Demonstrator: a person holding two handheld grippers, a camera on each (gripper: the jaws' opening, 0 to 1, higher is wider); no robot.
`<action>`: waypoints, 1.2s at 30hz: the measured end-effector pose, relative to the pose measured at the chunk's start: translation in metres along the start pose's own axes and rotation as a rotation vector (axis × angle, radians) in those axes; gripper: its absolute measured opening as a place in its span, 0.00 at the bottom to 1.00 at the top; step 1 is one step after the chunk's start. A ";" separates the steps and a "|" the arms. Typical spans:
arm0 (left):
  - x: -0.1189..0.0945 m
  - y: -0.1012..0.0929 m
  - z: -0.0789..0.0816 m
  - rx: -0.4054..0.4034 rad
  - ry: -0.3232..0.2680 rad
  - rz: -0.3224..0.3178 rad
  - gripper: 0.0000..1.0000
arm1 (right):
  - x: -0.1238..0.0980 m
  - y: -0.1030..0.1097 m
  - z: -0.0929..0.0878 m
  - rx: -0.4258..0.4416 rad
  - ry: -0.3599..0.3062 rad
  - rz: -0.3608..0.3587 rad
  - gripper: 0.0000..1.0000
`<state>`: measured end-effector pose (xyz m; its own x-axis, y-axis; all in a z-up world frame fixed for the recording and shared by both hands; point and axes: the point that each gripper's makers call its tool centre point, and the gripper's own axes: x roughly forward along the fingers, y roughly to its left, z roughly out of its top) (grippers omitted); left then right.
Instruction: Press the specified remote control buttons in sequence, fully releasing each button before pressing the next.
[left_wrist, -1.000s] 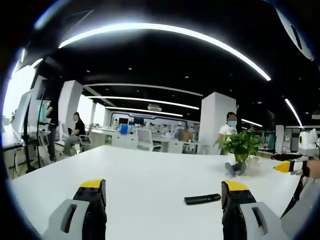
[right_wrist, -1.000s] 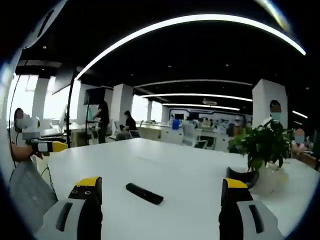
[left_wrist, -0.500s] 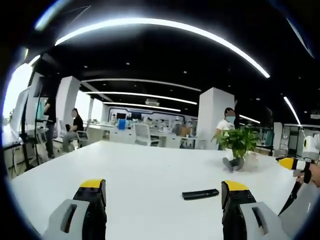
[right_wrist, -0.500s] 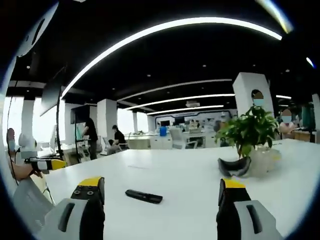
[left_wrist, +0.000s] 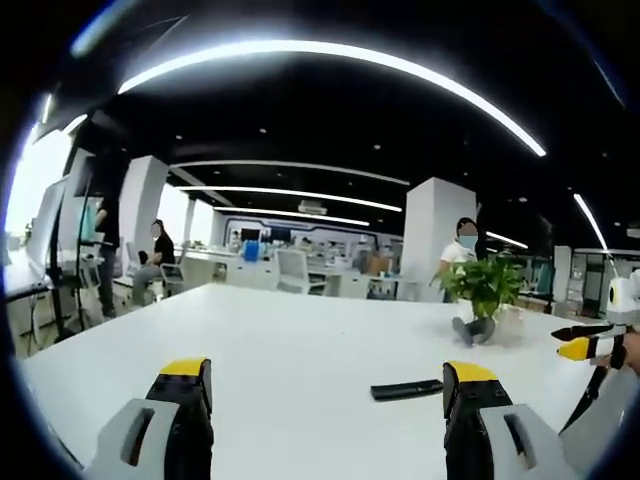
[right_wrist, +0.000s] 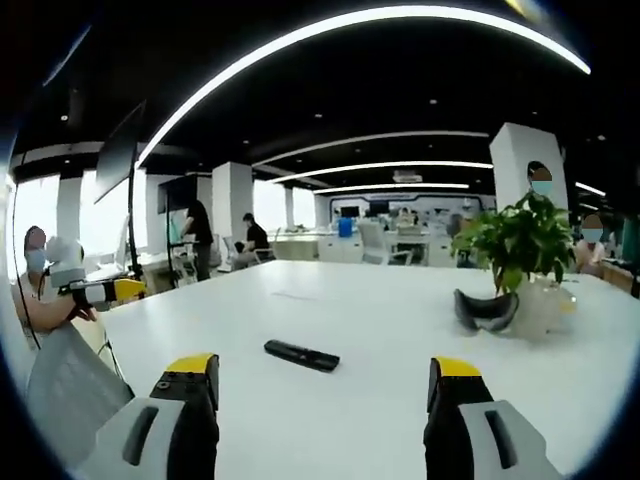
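A slim black remote control (left_wrist: 406, 389) lies flat on the white table (left_wrist: 290, 350), just left of my left gripper's right jaw. My left gripper (left_wrist: 325, 400) is open and hovers above the near table edge with nothing between its jaws. The same remote control (right_wrist: 301, 354) lies ahead of my right gripper (right_wrist: 325, 385), between its two jaws and farther out on the table (right_wrist: 380, 320). That gripper is also open and holds nothing. The right gripper's yellow tip (left_wrist: 580, 347) enters the left gripper view at the right edge. The left gripper's yellow tip (right_wrist: 110, 291) enters the right gripper view at the left.
A potted green plant (right_wrist: 520, 250) stands on the table beside a dark curved object (right_wrist: 485, 310) and a clear vase (right_wrist: 545, 305). The plant (left_wrist: 482, 290) is far right in the left gripper view. People, desks and white pillars (left_wrist: 430, 240) fill the office behind.
Both cameras have shifted and tilted slightly, so the remote and plant sit a little differently in each view. The remote has not moved on the table. Both grippers stay open.
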<state>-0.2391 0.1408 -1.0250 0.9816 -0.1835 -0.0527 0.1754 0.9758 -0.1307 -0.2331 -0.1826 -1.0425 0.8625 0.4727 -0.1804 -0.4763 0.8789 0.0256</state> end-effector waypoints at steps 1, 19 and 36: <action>0.001 0.001 -0.001 -0.011 0.003 0.002 1.00 | 0.000 0.000 0.000 0.001 -0.002 -0.001 0.84; -0.002 0.001 0.002 -0.008 -0.016 -0.009 1.00 | 0.003 0.005 -0.017 -0.019 0.104 0.012 0.75; -0.001 0.001 -0.008 0.020 0.035 -0.002 0.97 | 0.004 0.013 -0.031 -0.019 0.159 0.070 0.70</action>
<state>-0.2405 0.1414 -1.0326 0.9780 -0.1892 -0.0873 0.1792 0.9775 -0.1109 -0.2413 -0.1714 -1.0728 0.7902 0.5151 -0.3321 -0.5386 0.8422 0.0249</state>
